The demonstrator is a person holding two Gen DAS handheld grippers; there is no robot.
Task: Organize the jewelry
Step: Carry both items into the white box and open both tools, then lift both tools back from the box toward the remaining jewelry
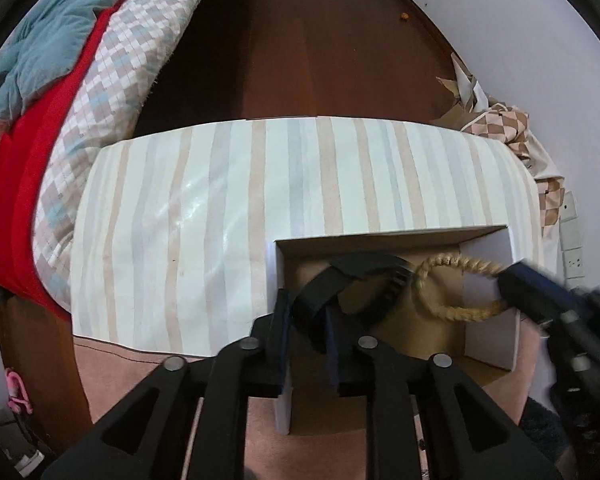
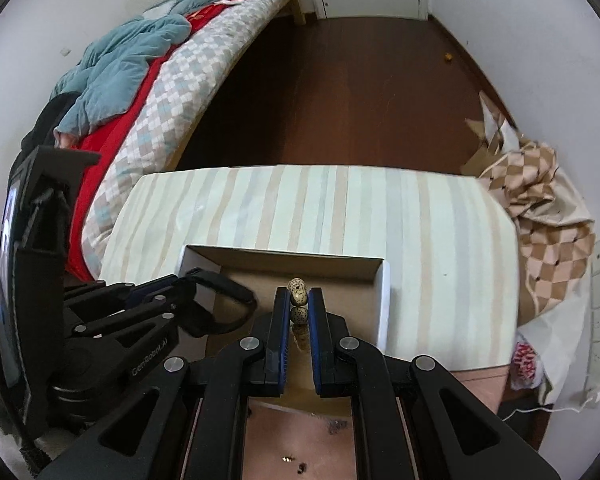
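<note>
An open white cardboard box [image 1: 488, 236] with a brown inside stands on the striped table top [image 1: 220, 208]. My left gripper [image 1: 306, 316] is shut on a black band [image 1: 356, 268] over the box's left part. My right gripper [image 2: 299, 300] is shut on a speckled bead bracelet [image 2: 299, 298], which shows as a tan loop [image 1: 452, 312] in the left wrist view, held over the box [image 2: 384, 300]. The right gripper [image 1: 540, 296] enters the left wrist view from the right. The left gripper [image 2: 180, 300] and the band [image 2: 228, 292] show at the left of the right wrist view.
A bed with checked, red and blue covers [image 1: 100, 80] lies to the left. Dark wood floor [image 1: 320, 40] lies beyond the table. Checked cloth and cardboard [image 2: 540, 200] are piled at the right by the wall. A pink surface [image 1: 140, 360] lies under the table top's near edge.
</note>
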